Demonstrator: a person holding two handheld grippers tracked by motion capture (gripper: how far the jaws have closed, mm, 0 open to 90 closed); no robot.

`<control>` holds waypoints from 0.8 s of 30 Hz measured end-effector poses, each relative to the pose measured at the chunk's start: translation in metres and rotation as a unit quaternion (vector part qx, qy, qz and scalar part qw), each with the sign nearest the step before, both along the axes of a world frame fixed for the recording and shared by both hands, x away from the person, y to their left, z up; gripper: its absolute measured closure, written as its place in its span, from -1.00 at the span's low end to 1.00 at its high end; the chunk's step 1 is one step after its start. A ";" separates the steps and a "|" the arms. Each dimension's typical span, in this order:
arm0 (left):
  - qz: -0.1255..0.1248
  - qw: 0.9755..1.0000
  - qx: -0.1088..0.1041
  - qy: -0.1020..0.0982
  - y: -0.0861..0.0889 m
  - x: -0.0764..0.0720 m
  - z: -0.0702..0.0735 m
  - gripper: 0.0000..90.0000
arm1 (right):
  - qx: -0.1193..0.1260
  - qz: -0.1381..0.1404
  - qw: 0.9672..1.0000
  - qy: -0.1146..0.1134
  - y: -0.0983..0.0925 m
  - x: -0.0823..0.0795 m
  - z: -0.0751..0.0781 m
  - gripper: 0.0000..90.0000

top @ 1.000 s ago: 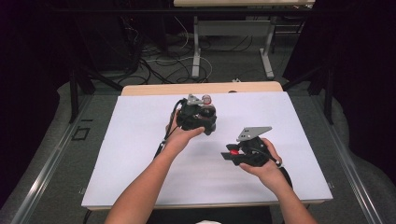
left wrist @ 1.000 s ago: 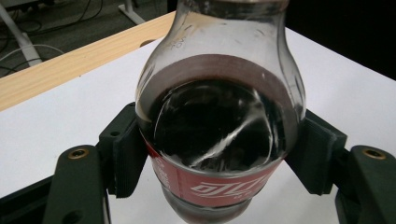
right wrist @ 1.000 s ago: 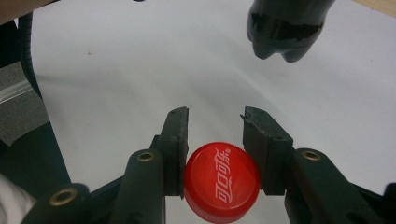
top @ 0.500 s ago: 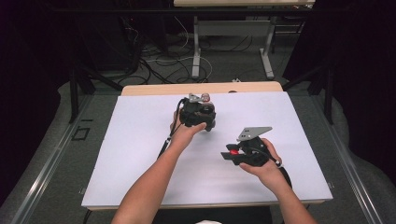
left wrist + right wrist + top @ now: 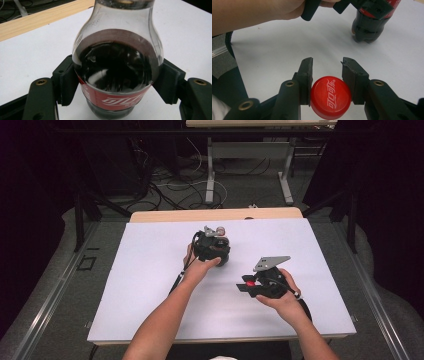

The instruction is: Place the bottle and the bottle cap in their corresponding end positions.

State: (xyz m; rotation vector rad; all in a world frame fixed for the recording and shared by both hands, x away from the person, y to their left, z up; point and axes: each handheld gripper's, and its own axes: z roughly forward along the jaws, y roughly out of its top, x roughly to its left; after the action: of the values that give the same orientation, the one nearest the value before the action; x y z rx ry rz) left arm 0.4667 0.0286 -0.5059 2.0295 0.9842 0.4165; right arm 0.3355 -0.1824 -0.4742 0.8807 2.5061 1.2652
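A clear cola bottle (image 5: 117, 62) with dark drink and a red label stands upright on the white table (image 5: 150, 270), its neck open and uncapped. My left gripper (image 5: 212, 247) is shut on the bottle's body, one pad on each side (image 5: 66, 82). The bottle's base (image 5: 368, 27) also appears at the far top of the right gripper view. My right gripper (image 5: 250, 285) holds the red bottle cap (image 5: 330, 96) between its jaws, low over the table to the right of the bottle. The cap's printed top faces the camera.
The white sheet covers most of the table, with a bare wooden strip (image 5: 215, 214) along the far edge. Behind the table are cables on the floor and another table's legs (image 5: 210, 170). The left forearm (image 5: 249, 12) crosses the top of the right gripper view.
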 end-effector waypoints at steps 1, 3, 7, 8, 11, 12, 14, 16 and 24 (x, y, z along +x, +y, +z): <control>-0.005 1.000 0.004 -0.002 0.000 0.000 -0.001 -0.33 | 0.000 0.000 1.000 0.001 0.000 0.000 0.000 0.36; -0.007 1.000 0.003 -0.006 0.000 -0.002 -0.004 -0.34 | 0.001 0.000 1.000 -0.001 0.000 -0.001 0.000 0.36; -0.006 1.000 -0.003 -0.008 0.002 -0.005 -0.007 -0.35 | -0.001 0.001 1.000 0.003 0.000 -0.001 -0.001 0.36; -0.005 1.000 -0.005 -0.011 0.002 -0.006 -0.008 -0.35 | -0.006 0.005 1.000 0.005 0.000 -0.001 -0.001 0.36; -0.009 1.000 0.006 -0.014 0.000 -0.009 -0.008 -0.37 | -0.006 0.005 1.000 0.007 0.002 -0.001 -0.002 0.36; -0.006 1.000 0.005 -0.015 0.000 -0.009 -0.008 -0.36 | -0.005 0.006 1.000 0.007 0.002 0.000 -0.002 0.36; -0.007 1.000 0.008 -0.010 0.001 -0.009 -0.008 -0.37 | -0.005 0.003 1.000 0.007 0.002 0.000 -0.002 0.36; -0.009 1.000 0.007 0.006 0.001 -0.009 -0.009 -0.44 | -0.005 0.000 1.000 0.009 0.001 0.000 -0.003 0.36; -0.021 0.999 0.008 0.026 0.009 -0.018 -0.008 -0.66 | -0.011 0.005 1.000 0.017 0.004 0.003 -0.009 0.36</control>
State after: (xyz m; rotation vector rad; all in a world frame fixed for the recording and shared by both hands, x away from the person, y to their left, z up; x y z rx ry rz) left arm 0.4489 0.0372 -0.5139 2.0799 0.9704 0.3526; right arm 0.3389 -0.1789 -0.4830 0.8946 2.5492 1.2325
